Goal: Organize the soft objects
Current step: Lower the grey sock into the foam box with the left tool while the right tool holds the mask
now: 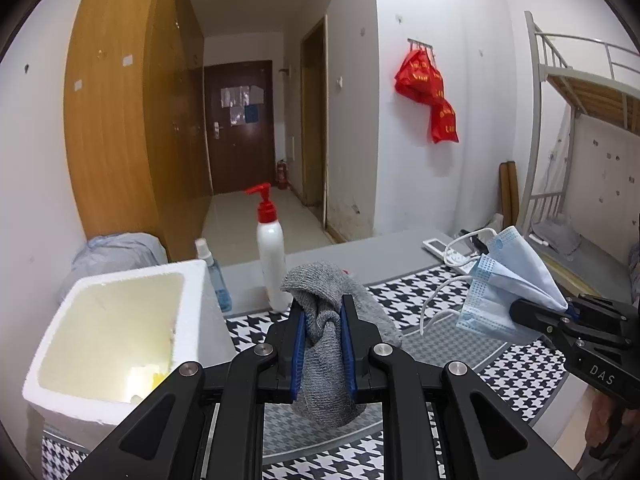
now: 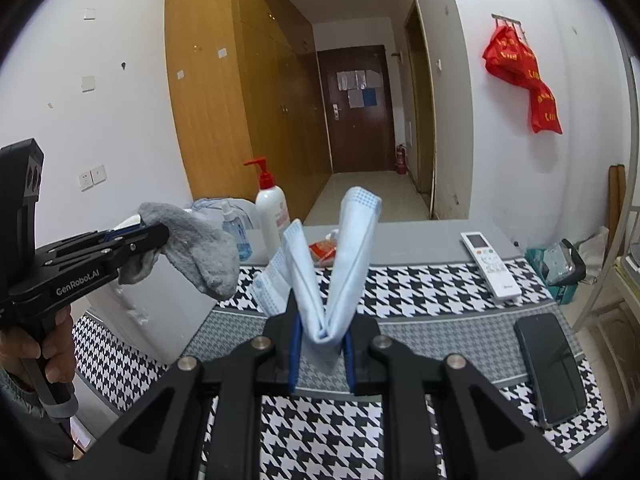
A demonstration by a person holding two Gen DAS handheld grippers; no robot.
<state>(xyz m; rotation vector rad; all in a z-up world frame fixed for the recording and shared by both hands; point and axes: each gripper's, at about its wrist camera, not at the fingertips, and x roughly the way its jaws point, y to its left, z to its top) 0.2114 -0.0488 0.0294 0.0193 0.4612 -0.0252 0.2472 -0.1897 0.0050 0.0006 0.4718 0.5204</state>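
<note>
My left gripper (image 1: 323,312) is shut on a grey sock (image 1: 325,356), held above the houndstooth tablecloth; the sock also shows in the right wrist view (image 2: 200,248) at the left. My right gripper (image 2: 322,332) is shut on a folded light-blue face mask (image 2: 332,264), which sticks up in a V. In the left wrist view the mask (image 1: 508,276) hangs at the right with its white ear loops dangling. A white foam box (image 1: 116,320), open on top, stands just left of my left gripper.
A white pump bottle with a red top (image 1: 270,248) and a small blue spray bottle (image 1: 216,276) stand behind the box. A white remote (image 2: 490,264), a black phone (image 2: 550,364) and a red packet (image 2: 324,250) lie on the tablecloth (image 2: 420,292). A bunk bed frame (image 1: 576,120) stands at the right.
</note>
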